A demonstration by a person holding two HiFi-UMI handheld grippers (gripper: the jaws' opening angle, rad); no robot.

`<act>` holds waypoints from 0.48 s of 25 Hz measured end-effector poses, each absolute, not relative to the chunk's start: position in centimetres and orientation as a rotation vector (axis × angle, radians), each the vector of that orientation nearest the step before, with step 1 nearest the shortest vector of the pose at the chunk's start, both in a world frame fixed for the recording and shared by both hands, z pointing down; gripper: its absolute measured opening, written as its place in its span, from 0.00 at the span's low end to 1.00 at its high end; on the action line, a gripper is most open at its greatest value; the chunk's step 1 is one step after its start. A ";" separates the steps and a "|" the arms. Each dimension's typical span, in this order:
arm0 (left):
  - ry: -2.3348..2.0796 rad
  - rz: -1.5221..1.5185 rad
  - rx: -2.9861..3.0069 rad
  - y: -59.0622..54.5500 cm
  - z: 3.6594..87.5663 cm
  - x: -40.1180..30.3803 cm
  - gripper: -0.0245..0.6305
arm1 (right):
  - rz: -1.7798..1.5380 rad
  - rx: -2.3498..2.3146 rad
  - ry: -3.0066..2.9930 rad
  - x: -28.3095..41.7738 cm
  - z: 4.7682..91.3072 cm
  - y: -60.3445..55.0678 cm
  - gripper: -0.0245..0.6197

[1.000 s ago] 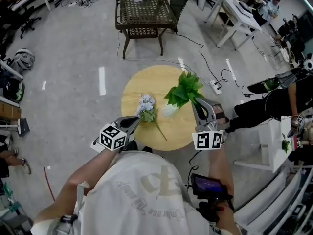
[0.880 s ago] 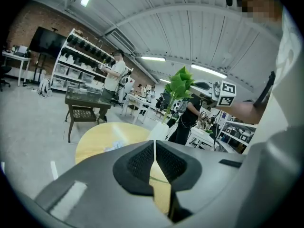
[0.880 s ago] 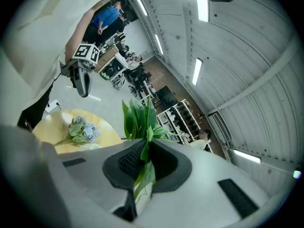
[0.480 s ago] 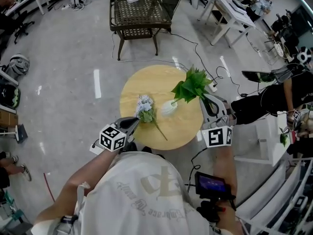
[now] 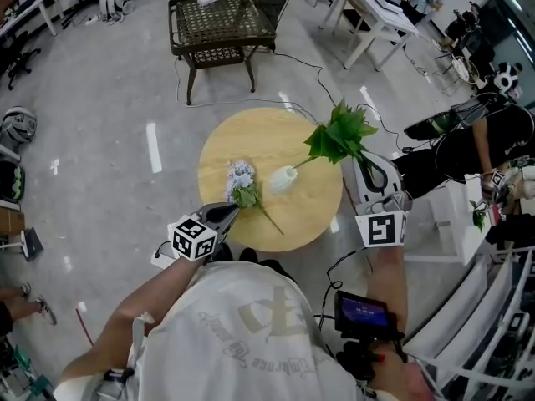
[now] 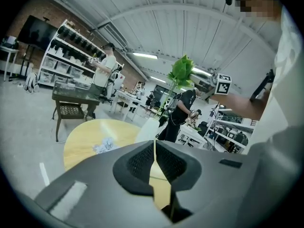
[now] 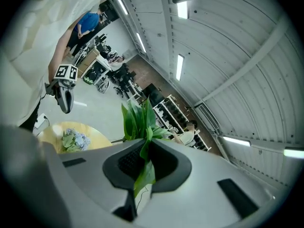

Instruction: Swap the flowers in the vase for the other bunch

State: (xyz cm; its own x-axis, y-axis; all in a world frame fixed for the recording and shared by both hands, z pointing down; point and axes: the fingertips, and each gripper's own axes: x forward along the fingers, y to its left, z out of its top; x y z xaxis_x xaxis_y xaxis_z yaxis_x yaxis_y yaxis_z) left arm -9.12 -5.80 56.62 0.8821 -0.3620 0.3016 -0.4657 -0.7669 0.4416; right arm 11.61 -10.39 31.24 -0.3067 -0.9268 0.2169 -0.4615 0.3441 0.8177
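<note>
A white vase point(image 5: 283, 178) stands on the round wooden table point(image 5: 251, 136). My right gripper point(image 5: 354, 159) is shut on the green leafy bunch point(image 5: 338, 134), point(image 7: 137, 120), held up beside the table's right edge. Its thin stem slants down towards the vase mouth, and I cannot tell whether its end is inside. A pale blue flower bunch point(image 5: 242, 182), point(image 6: 104, 145) lies flat on the table left of the vase. Just short of that bunch's stem, at the near table edge, my left gripper point(image 5: 226, 215), point(image 6: 154, 151) is shut and holds nothing.
A dark wicker side table point(image 5: 221, 22) stands beyond the round table. Cables and a power strip point(image 5: 313, 69) lie on the floor to the right. A person in black point(image 5: 468, 140) and white desks point(image 5: 376, 11) are at the right.
My right gripper has risen and drawn to the right with the green bunch, lifting the leaves higher above the vase. The left gripper and the blue bunch have stayed put.
</note>
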 end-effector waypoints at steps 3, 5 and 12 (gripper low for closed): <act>-0.580 0.274 2.533 -5.6 56.8 -9.4 0.06 | -0.846 1.258 -1.889 12.2 30.3 -10.0 0.06; -0.568 0.278 2.534 -5.4 57.0 -9.6 0.06 | -0.831 1.289 -1.866 12.8 30.1 -9.7 0.06; -0.520 0.305 2.537 -4.5 57.4 -9.3 0.06 | -0.758 1.301 -1.783 14.6 32.3 -8.2 0.06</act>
